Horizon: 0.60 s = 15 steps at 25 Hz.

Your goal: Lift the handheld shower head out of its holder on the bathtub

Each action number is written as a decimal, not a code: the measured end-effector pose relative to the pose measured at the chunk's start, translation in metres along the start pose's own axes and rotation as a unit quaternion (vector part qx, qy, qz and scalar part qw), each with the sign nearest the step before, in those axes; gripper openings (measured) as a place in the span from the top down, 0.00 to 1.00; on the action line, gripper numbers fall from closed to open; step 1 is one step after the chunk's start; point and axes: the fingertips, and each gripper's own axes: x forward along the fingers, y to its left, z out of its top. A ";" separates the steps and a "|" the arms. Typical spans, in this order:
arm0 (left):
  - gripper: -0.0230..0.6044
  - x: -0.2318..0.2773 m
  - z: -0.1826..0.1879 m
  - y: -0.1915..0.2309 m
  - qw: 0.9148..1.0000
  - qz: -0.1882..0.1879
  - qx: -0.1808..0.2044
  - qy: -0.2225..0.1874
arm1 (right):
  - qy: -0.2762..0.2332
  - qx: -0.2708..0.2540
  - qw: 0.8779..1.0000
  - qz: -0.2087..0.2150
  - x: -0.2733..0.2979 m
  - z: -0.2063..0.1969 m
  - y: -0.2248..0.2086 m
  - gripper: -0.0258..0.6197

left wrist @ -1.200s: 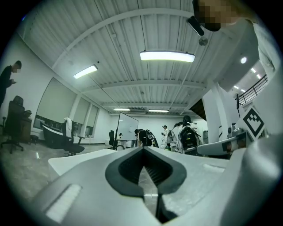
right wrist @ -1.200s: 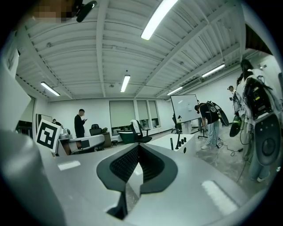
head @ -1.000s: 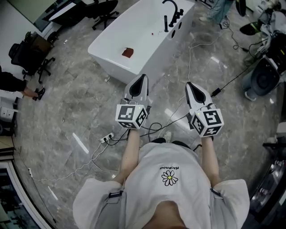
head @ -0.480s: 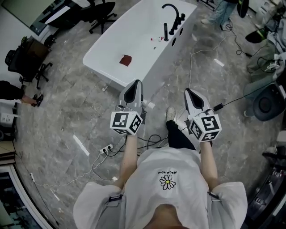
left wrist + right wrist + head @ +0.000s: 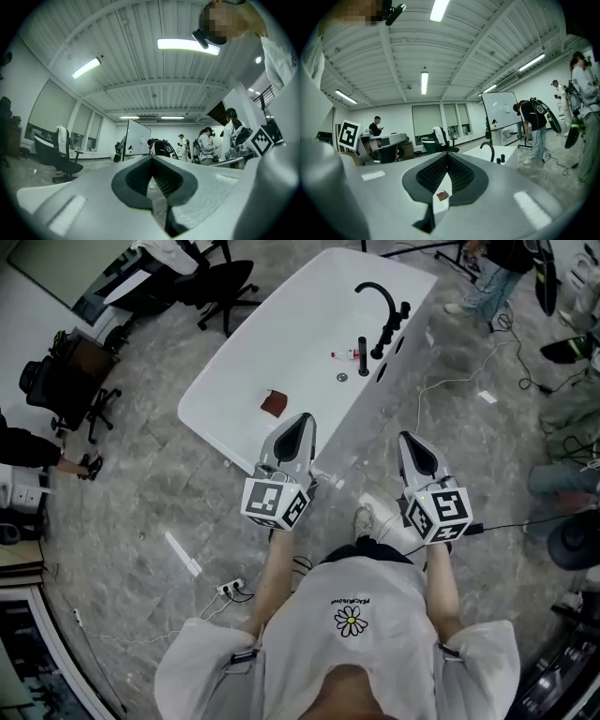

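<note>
The white bathtub (image 5: 244,381) fills the upper middle of the head view. On its far right rim stand a black curved faucet (image 5: 379,293) and, beside it, the black handheld shower head (image 5: 363,347), upright in its holder. Both grippers are held out level, short of the tub's near end and well short of the shower head. My left gripper (image 5: 302,419) is shut and empty. My right gripper (image 5: 406,438) is likewise shut and empty. The right gripper view shows the tub (image 5: 480,151) and faucet (image 5: 487,147) beyond the closed jaw tips (image 5: 446,155). The left gripper view shows only the room past its tips (image 5: 151,157).
A small brown-red object (image 5: 274,403) lies inside the tub. Cables and a power strip (image 5: 230,588) trail over the marble floor. Office chairs (image 5: 221,279) stand at the upper left, people (image 5: 494,277) at the upper right, and a whiteboard (image 5: 501,110) behind the tub.
The person has walked forward. The bathtub now lies nearer and lower in the head view, and both grippers have come closer to its near end, still shut.
</note>
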 end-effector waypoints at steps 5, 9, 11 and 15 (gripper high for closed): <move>0.96 0.043 -0.010 0.034 1.000 0.012 -0.013 0.002 | 0.010 -0.014 1.000 0.026 0.062 0.009 -0.010 0.92; 0.96 0.075 -0.015 0.058 1.000 0.009 -0.027 0.002 | 0.014 -0.028 0.999 0.033 0.098 0.020 -0.012 0.92; 0.96 0.094 -0.018 0.065 1.000 0.001 -0.029 0.004 | 0.015 -0.026 0.999 0.029 0.114 0.026 -0.021 0.92; 0.96 0.129 -0.019 0.087 0.999 -0.015 -0.031 0.004 | 0.022 -0.021 0.999 0.021 0.157 0.035 -0.038 0.92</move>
